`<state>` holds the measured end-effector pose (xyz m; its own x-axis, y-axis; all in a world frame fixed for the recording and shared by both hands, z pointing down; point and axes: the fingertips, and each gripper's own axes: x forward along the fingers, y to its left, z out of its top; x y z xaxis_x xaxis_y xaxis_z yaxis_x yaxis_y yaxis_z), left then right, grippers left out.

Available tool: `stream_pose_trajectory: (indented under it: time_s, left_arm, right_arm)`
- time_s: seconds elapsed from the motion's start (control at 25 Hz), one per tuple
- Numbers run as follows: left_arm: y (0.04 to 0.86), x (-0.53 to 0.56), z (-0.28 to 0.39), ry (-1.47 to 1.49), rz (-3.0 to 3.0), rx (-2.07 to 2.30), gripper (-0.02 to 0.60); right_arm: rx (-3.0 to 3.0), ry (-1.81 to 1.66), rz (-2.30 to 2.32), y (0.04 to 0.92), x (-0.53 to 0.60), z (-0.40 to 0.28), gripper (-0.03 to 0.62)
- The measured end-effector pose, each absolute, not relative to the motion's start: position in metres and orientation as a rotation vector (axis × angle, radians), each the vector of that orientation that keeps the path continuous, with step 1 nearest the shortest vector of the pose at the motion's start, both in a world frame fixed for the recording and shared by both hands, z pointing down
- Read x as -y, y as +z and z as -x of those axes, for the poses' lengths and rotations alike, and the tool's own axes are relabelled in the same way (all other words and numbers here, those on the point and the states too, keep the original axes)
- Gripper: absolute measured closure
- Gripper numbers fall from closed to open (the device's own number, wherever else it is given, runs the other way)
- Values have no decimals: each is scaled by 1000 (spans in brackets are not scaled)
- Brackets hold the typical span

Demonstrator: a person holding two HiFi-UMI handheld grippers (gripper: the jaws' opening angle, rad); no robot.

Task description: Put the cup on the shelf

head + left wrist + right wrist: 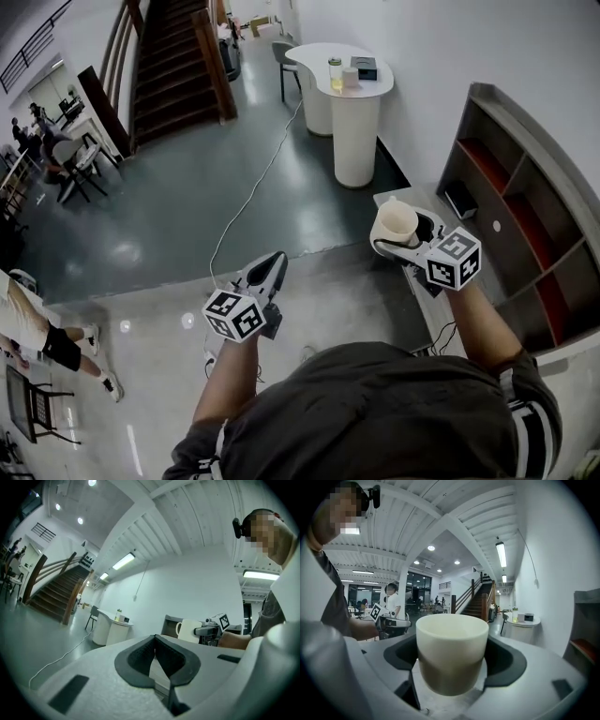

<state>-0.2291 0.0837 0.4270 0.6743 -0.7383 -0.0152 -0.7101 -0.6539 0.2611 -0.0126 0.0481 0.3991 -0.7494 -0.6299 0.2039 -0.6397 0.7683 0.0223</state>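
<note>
A cream cup (pixel 397 223) sits upright between the jaws of my right gripper (pixel 401 240), which is shut on it. The cup hangs in the air over a low grey cabinet (pixel 389 199), just left of the grey shelf (pixel 525 211) with red-brown boards. The right gripper view is filled by the cup's wall and rim (pixel 451 644). My left gripper (pixel 273 266) hangs lower and to the left over the floor, its dark pads (pixel 140 656) together with nothing between them. In the left gripper view the cup (pixel 189 631) shows its handle on the left.
A white round-ended counter (pixel 343 89) with a bottle and a small box stands further ahead by the wall. A white cable (pixel 251 192) runs across the glossy floor. A staircase (pixel 173 61) rises at the back left. A person's legs (pixel 42 339) are at the left edge.
</note>
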Motion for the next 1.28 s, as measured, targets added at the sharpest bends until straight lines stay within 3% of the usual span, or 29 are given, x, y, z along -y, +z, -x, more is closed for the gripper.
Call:
stream_pose_trajectory:
  time_s: [0.36, 0.64, 0.96, 1.28]
  left_arm:
    - [401, 54, 322, -138, -2730, 1096, 578]
    - [402, 129, 353, -126, -2725, 1097, 578]
    - [404, 187, 327, -98, -2712, 1159, 578]
    - [394, 228, 258, -165, -2648, 1339, 578]
  right_arm:
    - [2756, 69, -1081, 376, 81, 103, 181]
    - [2747, 85, -1084, 379, 155, 128, 181]
    - [2758, 94, -1033, 386, 227, 102, 181]
    - [2786, -2, -873, 377, 295, 41, 181]
